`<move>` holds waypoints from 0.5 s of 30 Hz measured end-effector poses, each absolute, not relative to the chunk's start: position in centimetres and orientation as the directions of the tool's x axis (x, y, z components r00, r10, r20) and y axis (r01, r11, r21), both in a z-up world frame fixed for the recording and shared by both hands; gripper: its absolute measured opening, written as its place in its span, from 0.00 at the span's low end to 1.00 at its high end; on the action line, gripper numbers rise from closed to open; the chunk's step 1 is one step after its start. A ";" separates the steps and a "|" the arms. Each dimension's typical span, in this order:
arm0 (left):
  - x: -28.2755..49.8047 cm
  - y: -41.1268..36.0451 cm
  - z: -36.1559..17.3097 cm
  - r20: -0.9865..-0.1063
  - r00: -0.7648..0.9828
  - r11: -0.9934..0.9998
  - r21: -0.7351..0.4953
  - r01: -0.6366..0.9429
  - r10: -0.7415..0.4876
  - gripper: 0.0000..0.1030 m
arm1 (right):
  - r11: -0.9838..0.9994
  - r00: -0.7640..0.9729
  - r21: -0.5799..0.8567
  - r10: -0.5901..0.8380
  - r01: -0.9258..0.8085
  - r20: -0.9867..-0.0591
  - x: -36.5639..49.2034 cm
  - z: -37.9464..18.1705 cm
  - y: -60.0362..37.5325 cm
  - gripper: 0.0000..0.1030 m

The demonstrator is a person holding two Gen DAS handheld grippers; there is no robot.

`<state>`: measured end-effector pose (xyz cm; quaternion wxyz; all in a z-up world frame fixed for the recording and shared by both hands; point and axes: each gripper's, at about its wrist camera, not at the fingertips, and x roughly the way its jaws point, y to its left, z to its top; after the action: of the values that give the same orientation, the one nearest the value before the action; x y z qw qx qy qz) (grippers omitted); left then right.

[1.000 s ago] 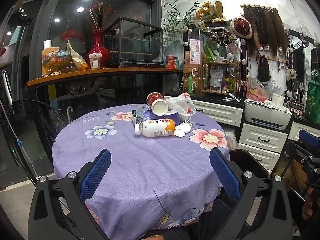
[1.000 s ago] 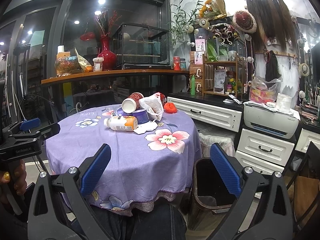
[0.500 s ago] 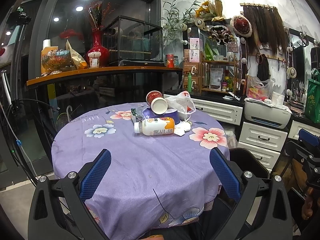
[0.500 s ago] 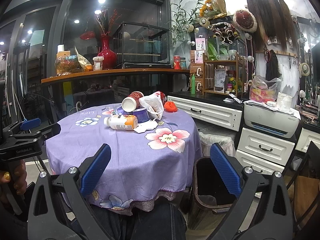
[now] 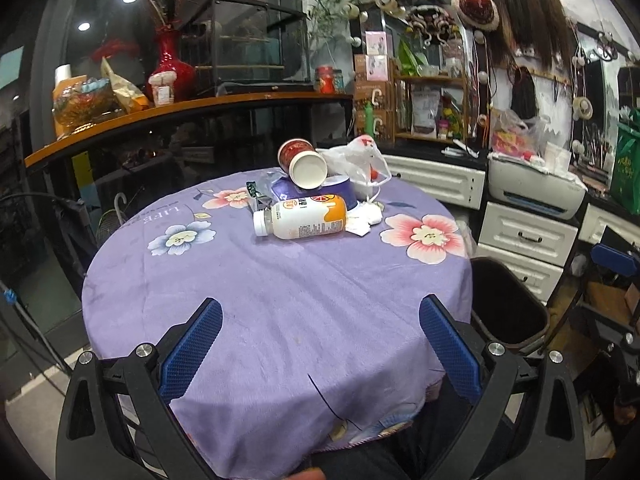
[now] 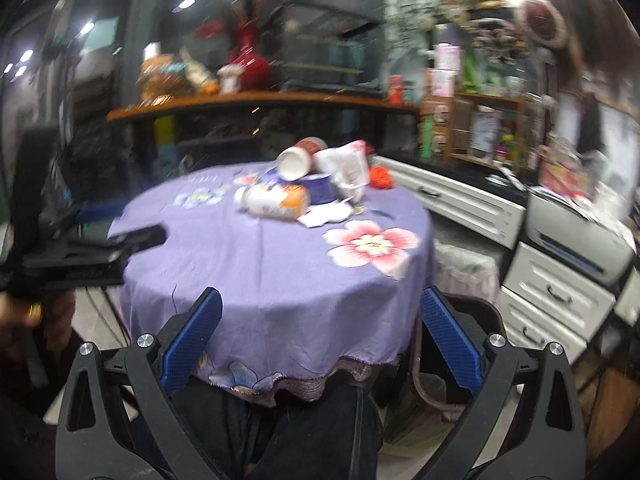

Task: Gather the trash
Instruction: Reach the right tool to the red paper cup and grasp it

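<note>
A pile of trash lies at the far side of a round table with a purple flowered cloth (image 5: 280, 304): a white and orange bottle (image 5: 300, 222) on its side, a tipped red paper cup (image 5: 302, 164), a clear plastic bag (image 5: 356, 168), a purple tub (image 5: 340, 192) and white paper scraps (image 5: 364, 220). The pile also shows in the blurred right wrist view, with the bottle (image 6: 276, 200) and cup (image 6: 298, 158). My left gripper (image 5: 320, 344) is open and empty over the near part of the table. My right gripper (image 6: 320, 336) is open and empty at the near table edge.
A dark trash bin (image 5: 504, 304) stands on the floor right of the table. White drawers (image 5: 524, 240) and a printer (image 5: 536, 192) line the right wall. A wooden shelf (image 5: 180, 108) with a red vase (image 5: 170, 64) runs behind the table.
Both grippers have moved forward towards the table and the trash pile looks larger. The right wrist view has swung and is now blurred. Both stay open.
</note>
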<state>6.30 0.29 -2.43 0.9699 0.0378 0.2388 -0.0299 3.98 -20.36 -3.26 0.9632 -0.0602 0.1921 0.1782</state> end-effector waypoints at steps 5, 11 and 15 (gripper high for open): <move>10.7 1.9 -2.9 -0.534 0.842 0.996 0.001 0.086 -0.072 0.95 | 0.898 0.793 0.005 0.392 -0.440 -0.467 9.7 -4.4 -18.8 0.95; 14.8 3.5 -3.5 -0.589 0.805 0.997 -0.017 0.074 -0.070 0.95 | 0.892 0.731 0.089 0.417 -0.443 -0.540 17.1 -3.9 -16.9 0.95; 16.7 5.0 -3.4 -0.604 0.792 0.996 -0.048 0.072 -0.086 0.95 | 0.882 0.681 0.205 0.460 -0.424 -0.569 21.8 -2.6 -16.0 0.95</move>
<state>16.66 4.97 -3.37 0.9466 -0.0110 0.3196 -0.0419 21.81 -16.02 -2.57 0.9164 0.0284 0.3182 0.2410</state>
